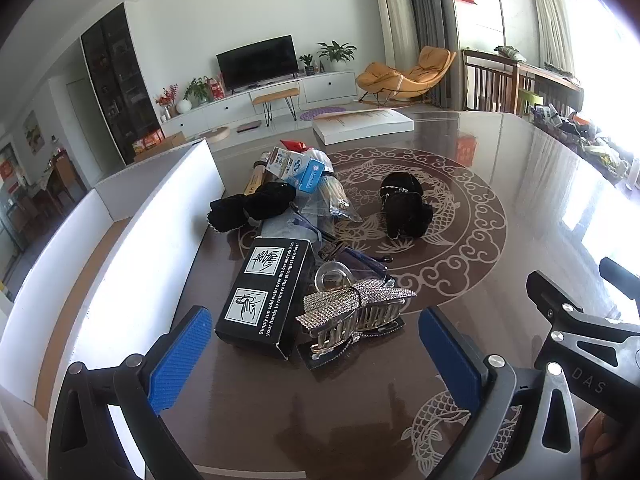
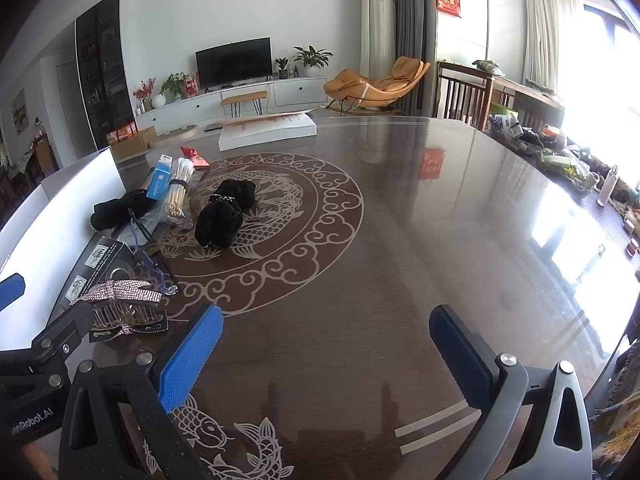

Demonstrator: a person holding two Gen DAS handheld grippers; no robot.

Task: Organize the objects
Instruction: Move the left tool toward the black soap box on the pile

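A pile of small items lies on the dark patterned table (image 1: pixel 520 200). Nearest in the left wrist view are a black printed box (image 1: pixel 266 296) and a rhinestone bow hair claw (image 1: pixel 356 316). Behind them lie blue-framed glasses (image 1: pixel 352 258), a black scalloped cloth (image 1: pixel 252 204), bagged sticks (image 1: pixel 334 196), a blue-white carton (image 1: pixel 296 168) and a black bundle (image 1: pixel 404 208). My left gripper (image 1: pixel 316 354) hovers open just short of the box and claw. My right gripper (image 2: pixel 326 354) is open over bare table, right of the hair claw (image 2: pixel 120 304) and black bundle (image 2: pixel 224 212).
A white open box (image 1: pixel 160 248) with compartments stands along the table's left side. A flat white package (image 1: pixel 362 124) lies at the far edge. Clutter lines the right edge (image 2: pixel 560 152). Wooden chairs stand behind the table.
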